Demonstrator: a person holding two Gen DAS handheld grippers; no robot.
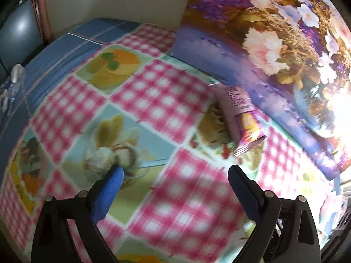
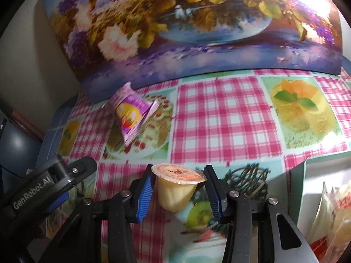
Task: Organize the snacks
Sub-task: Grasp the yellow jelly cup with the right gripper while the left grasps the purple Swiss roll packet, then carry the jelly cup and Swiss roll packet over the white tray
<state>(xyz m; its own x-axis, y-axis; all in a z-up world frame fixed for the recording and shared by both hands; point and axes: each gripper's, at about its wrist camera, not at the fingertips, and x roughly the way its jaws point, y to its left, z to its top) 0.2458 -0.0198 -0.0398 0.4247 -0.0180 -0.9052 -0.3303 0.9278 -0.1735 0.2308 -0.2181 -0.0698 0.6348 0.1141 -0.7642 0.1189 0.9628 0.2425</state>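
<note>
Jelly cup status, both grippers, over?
Right gripper shut on jelly cup, lifted over the tablecloth. Left gripper open, holding nothing. Pink packet loose by the floral board. Path clear.

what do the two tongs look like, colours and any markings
Both are black plastic tongs on triangular cut-out linkages with silver pivot pins. The left tongs carry blue pads on the inner faces. The right tongs have ribbed blue pads. The right wrist view also shows the left unit's body, printed GenRobot.AI in white.
</note>
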